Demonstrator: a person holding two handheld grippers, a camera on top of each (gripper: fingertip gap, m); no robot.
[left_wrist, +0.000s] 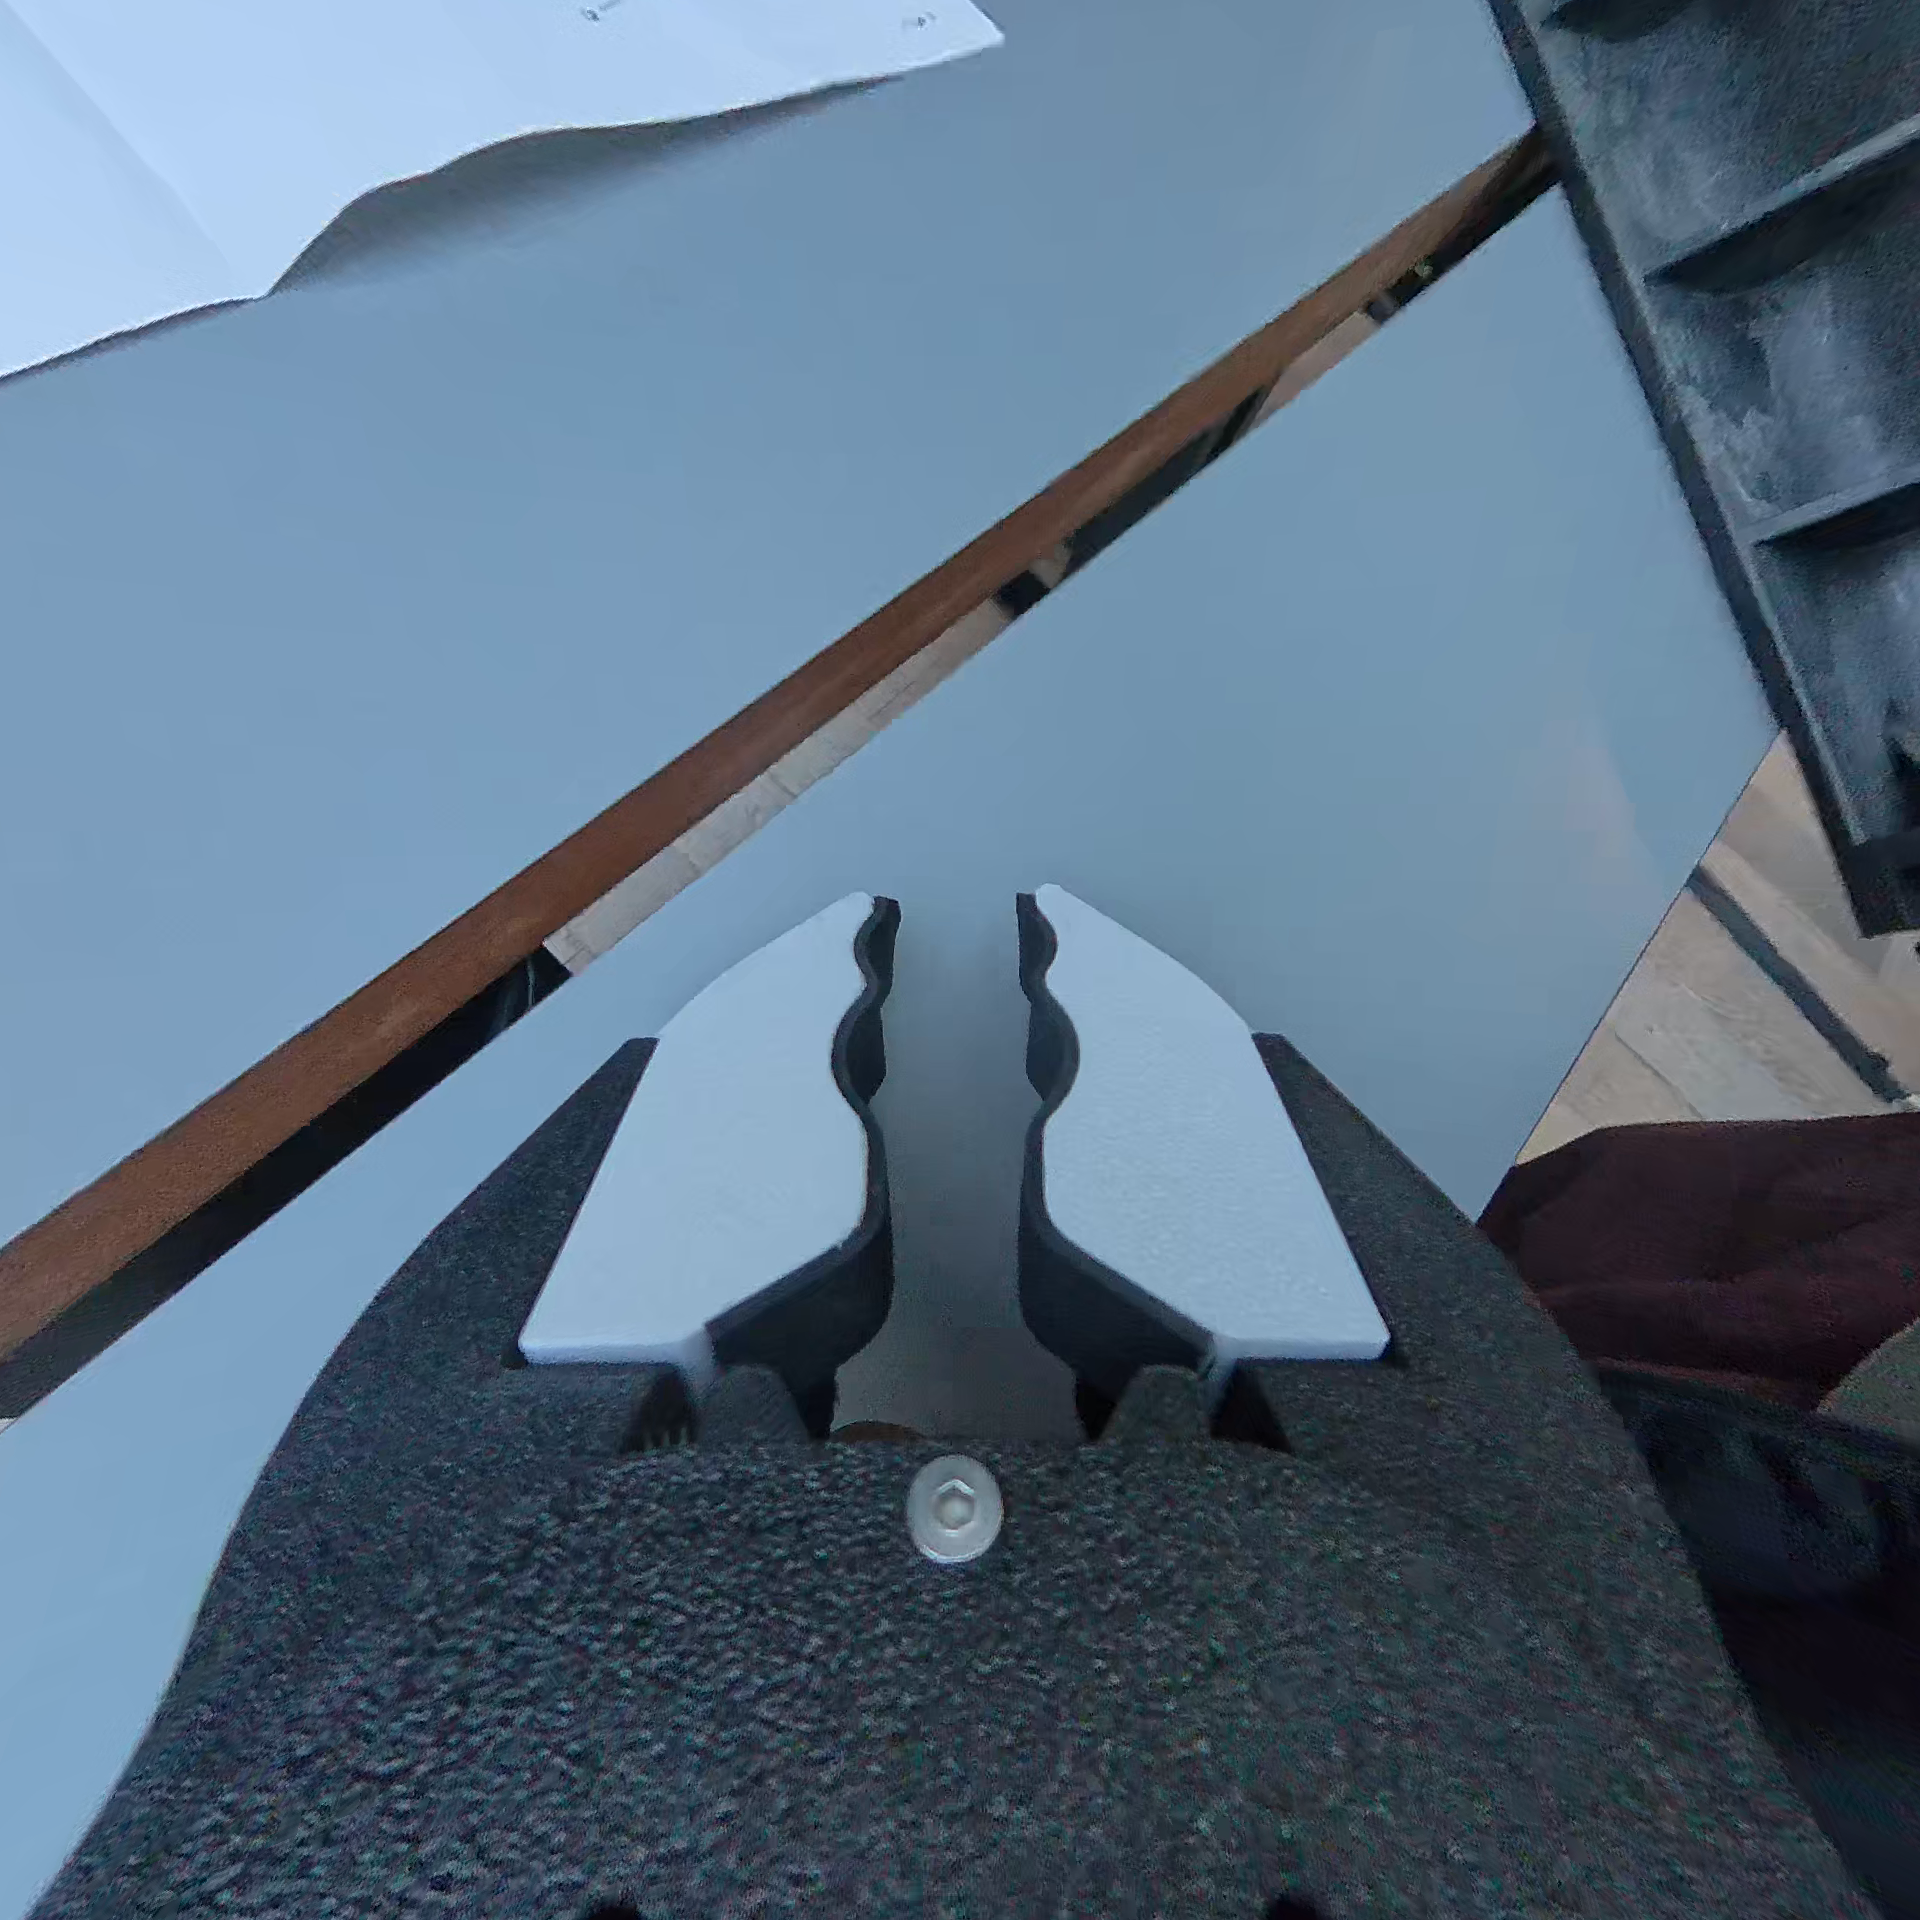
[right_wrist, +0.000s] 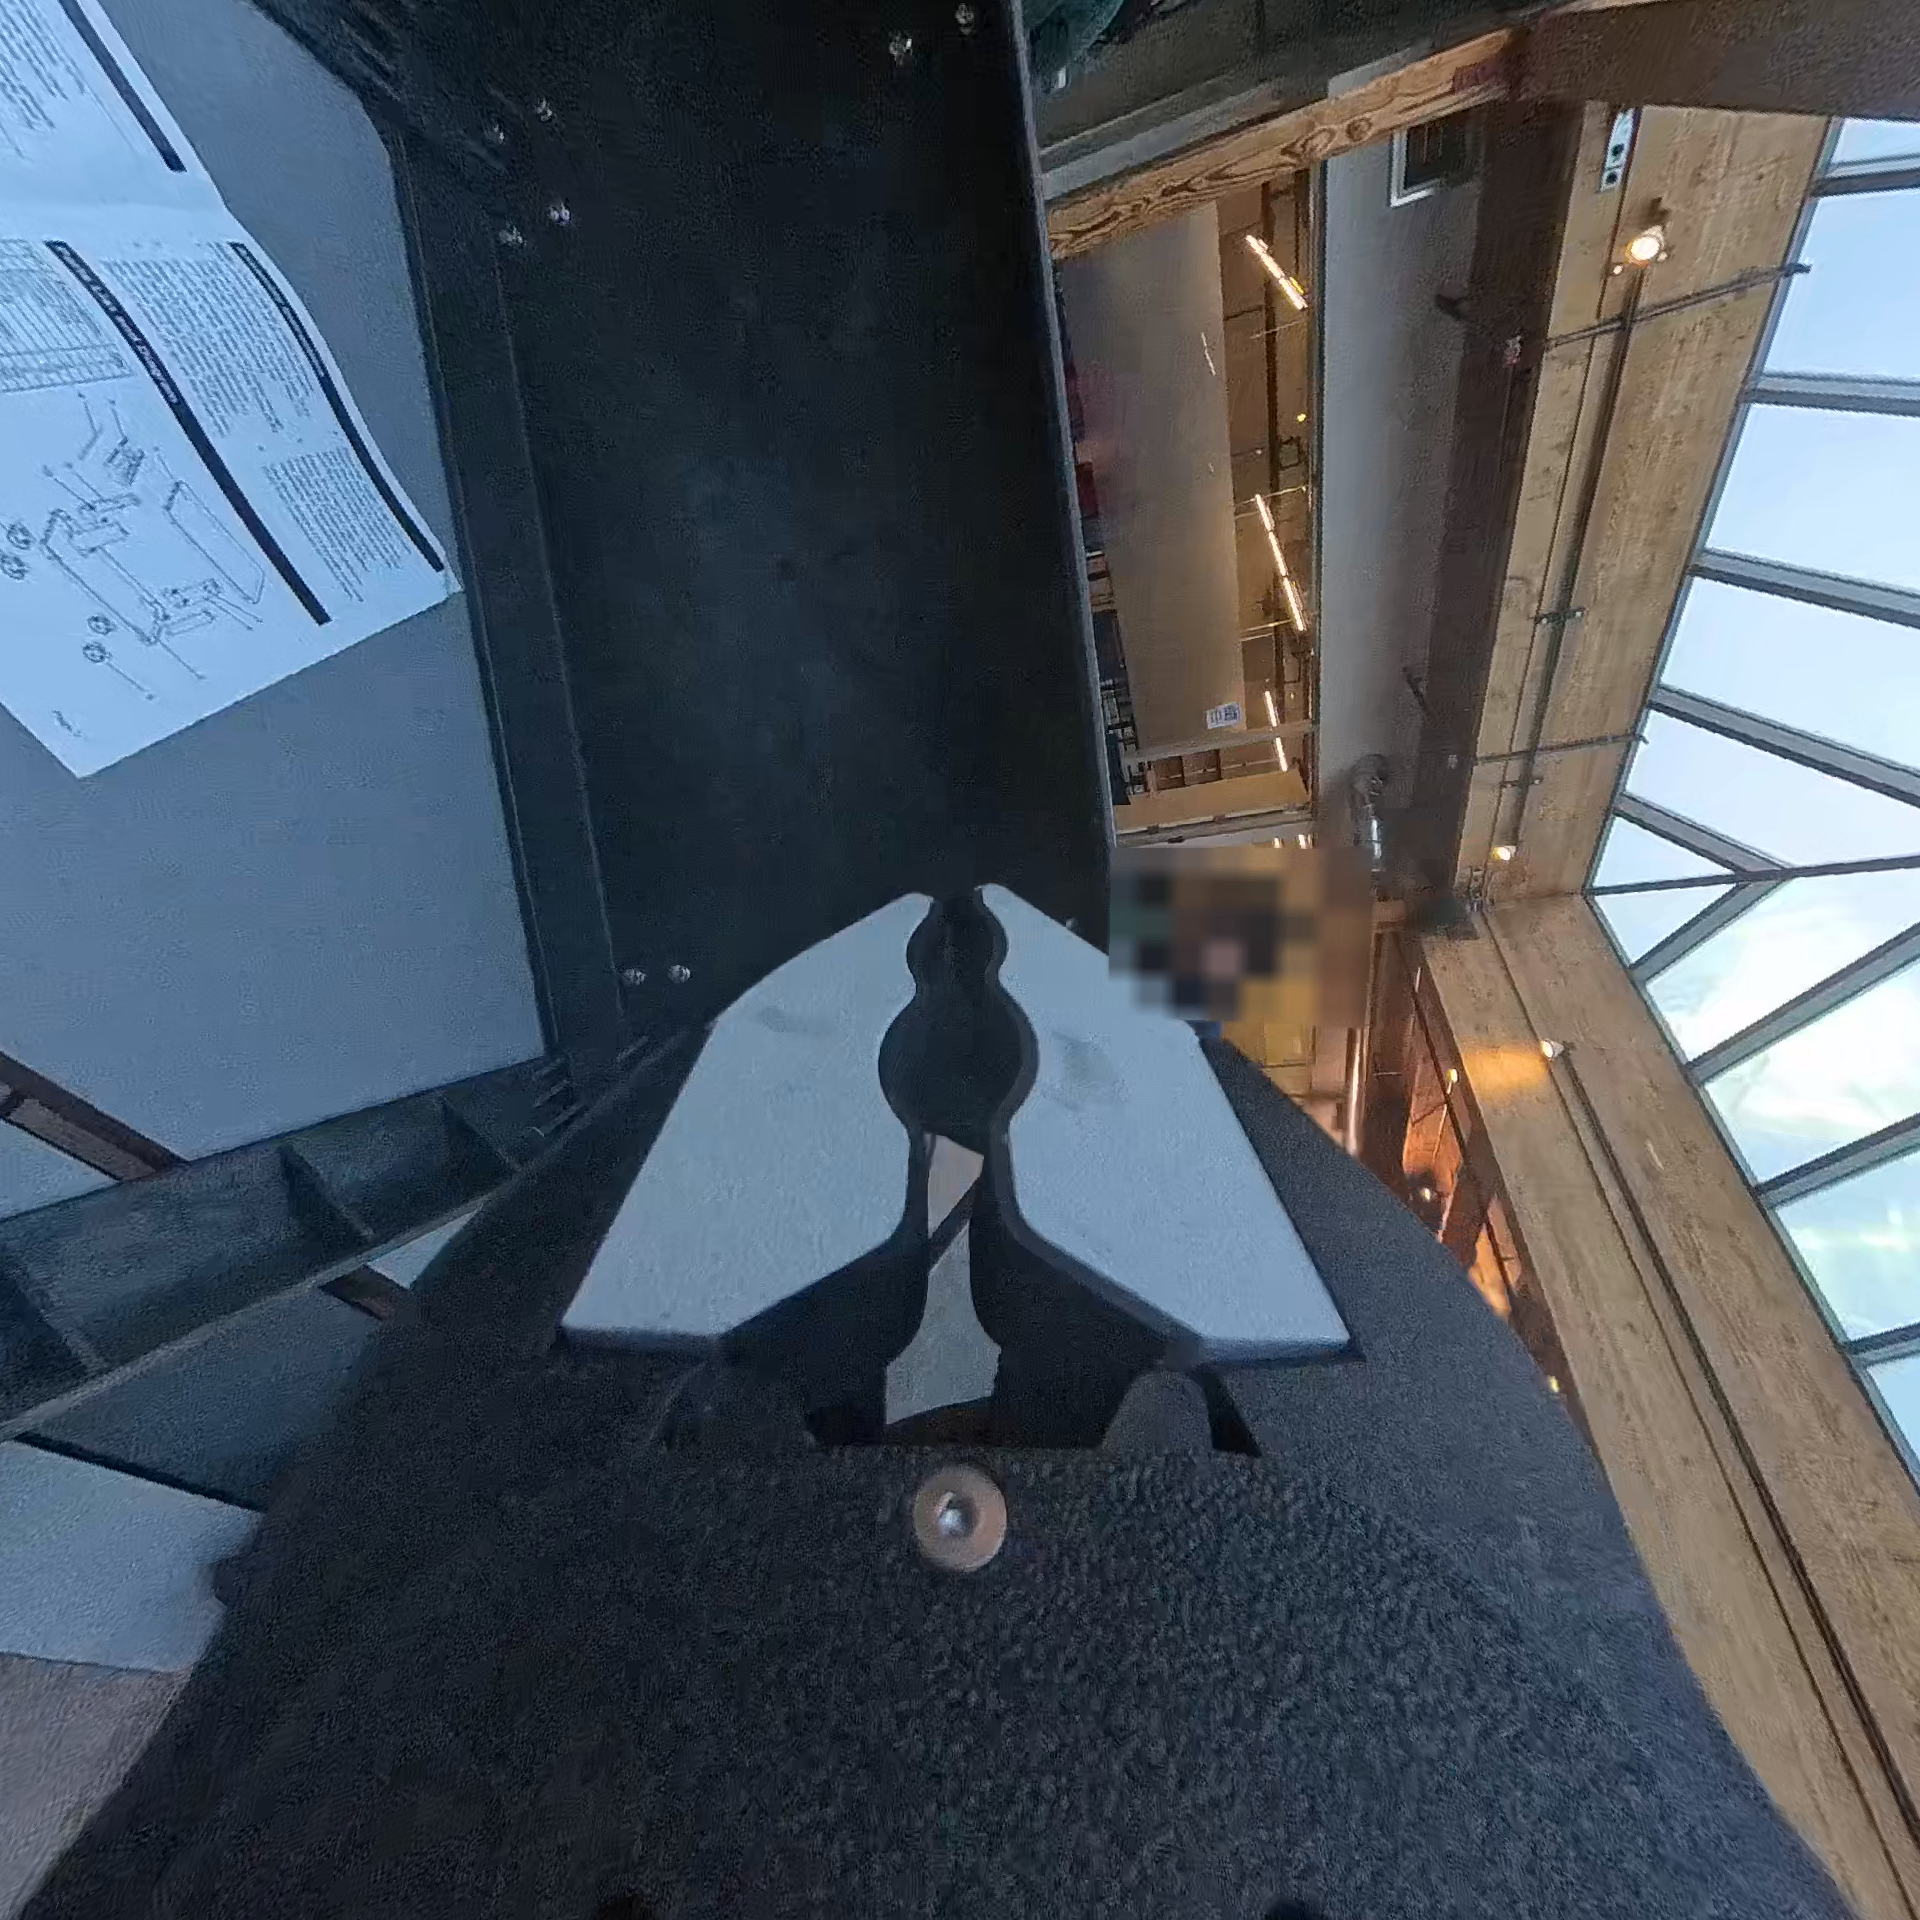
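Through the left wrist view, my left claw (left_wrist: 958, 914) stands a little apart, nothing between its white-faced fingers, hanging over the flat grey desk (left_wrist: 1299, 665). A narrow gap with a brown wooden edge (left_wrist: 727, 748) runs diagonally across the desk. A white sheet of paper (left_wrist: 312, 125) lies at the far left corner, and a black ribbed plastic panel (left_wrist: 1766, 364) cuts in at the upper right, well apart from the claw. A dark maroon cloth (left_wrist: 1714, 1247) sits low on the right.

Through the right wrist view, my right claw (right_wrist: 961, 902) is closed to a touch at the tips, right against the near end of the large black panel (right_wrist: 790, 520). I judge it is pinching that panel's edge, but black on black hides the contact, so I cannot be sure. White printed instruction sheets (right_wrist: 187, 436) lie on the desk beside the panel. Timber beams and skylights (right_wrist: 1766, 727) fill the right side.

If the pinch is only at the tips, the panel could twist or slip out and knock the sheets. A tilt might catch its ribs in the desk gap.

The panel's far end is cut off, and small screws on it are barely legible.
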